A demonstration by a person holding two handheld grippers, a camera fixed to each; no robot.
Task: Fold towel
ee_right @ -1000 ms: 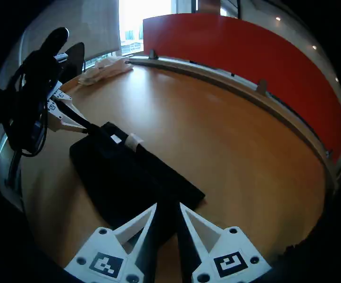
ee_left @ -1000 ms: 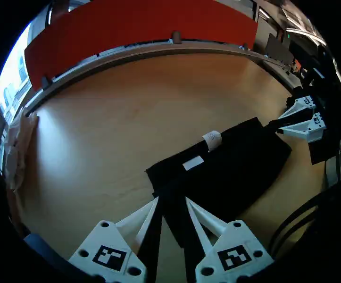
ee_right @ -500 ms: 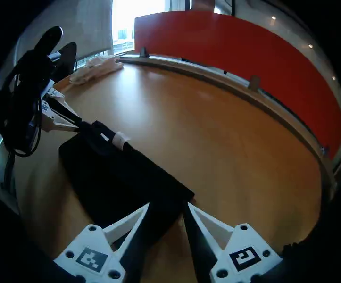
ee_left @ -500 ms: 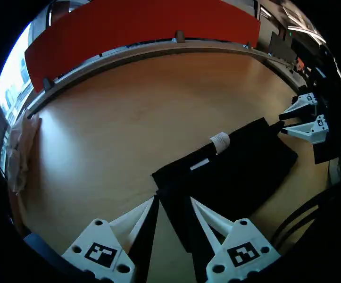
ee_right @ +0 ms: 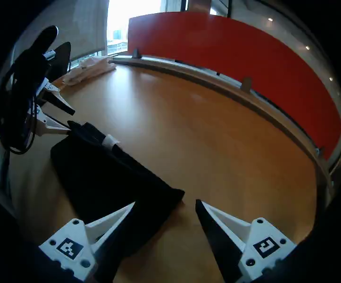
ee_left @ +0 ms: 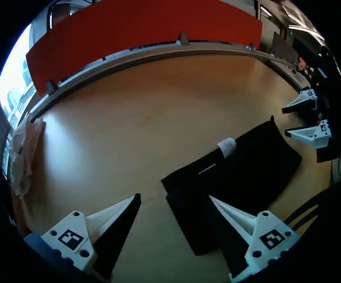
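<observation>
A black towel (ee_left: 245, 174) lies folded in a flat oblong on the wooden table (ee_left: 137, 118), with a white tag (ee_left: 227, 146) along its fold. My left gripper (ee_left: 174, 197) stands open, fingers spread wide at the towel's near end and pinching nothing. At the towel's far end the right gripper (ee_left: 285, 123) is open too, just off the cloth. In the right gripper view the towel (ee_right: 99, 181) reaches from my open right gripper (ee_right: 165, 203) to the left gripper (ee_right: 71, 121), its white tag (ee_right: 109, 140) near the far end.
A red divider panel (ee_left: 142, 28) runs along the table's far edge (ee_right: 245, 52). A pale crumpled cloth (ee_left: 21, 151) lies at the table's corner near the window (ee_right: 87, 70). Dark cables and a hand (ee_right: 21, 108) sit behind the left gripper.
Both grippers were shut on the towel's ends a second ago. They have opened, let the cloth go and drawn back a little; the towel now rests flat.
</observation>
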